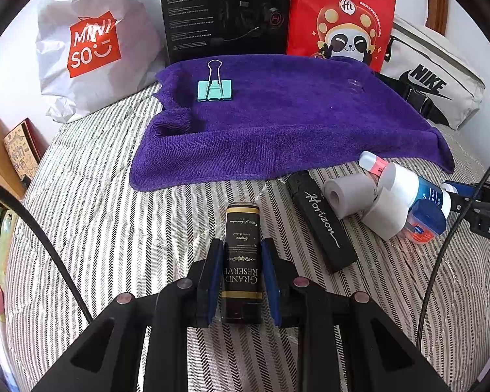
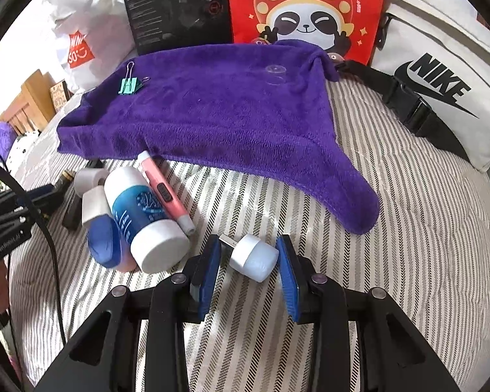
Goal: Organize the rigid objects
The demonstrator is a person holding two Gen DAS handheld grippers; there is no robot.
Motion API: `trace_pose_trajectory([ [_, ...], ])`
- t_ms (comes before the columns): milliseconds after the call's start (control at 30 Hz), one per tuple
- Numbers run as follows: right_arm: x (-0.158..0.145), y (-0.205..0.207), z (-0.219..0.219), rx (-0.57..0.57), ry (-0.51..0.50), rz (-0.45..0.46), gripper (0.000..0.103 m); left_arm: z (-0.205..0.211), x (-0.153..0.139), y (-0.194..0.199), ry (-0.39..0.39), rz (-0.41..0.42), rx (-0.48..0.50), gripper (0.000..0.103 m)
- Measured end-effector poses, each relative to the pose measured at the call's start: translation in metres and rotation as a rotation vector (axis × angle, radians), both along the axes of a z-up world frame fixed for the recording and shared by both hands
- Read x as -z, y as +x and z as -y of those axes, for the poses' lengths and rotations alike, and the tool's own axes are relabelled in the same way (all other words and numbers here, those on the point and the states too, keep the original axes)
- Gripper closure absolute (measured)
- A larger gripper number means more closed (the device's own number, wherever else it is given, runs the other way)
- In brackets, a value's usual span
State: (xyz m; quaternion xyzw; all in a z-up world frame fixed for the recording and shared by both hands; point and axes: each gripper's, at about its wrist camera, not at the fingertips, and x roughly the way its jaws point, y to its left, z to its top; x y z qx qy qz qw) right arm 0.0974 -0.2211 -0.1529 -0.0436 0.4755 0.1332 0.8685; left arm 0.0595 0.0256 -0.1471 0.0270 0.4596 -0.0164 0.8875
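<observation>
A home bedroom, by the look of it. The work surface is a bed with a striped cover (image 1: 114, 228), and shopping bags (image 1: 91, 42) and a sports bag (image 2: 441, 75) lean against the wall.

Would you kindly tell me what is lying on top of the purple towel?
On the purple towel lie a teal binder clip and a small clear suction cup. Whatever lies beneath the towel is covered and cannot be seen.

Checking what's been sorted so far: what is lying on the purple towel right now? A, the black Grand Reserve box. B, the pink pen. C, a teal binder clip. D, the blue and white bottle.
C: the teal binder clip lies on the purple towel; the others are off it.
</observation>
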Motion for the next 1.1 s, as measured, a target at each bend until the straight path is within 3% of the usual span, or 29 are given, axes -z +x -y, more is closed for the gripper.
trace_pose_trajectory([
  [1100,-0.01,-0.021,0.025,0.016,0.13,-0.027,0.068,0.001,-0.003,0.01,0.0,-0.09,-0.031,0.08],
])
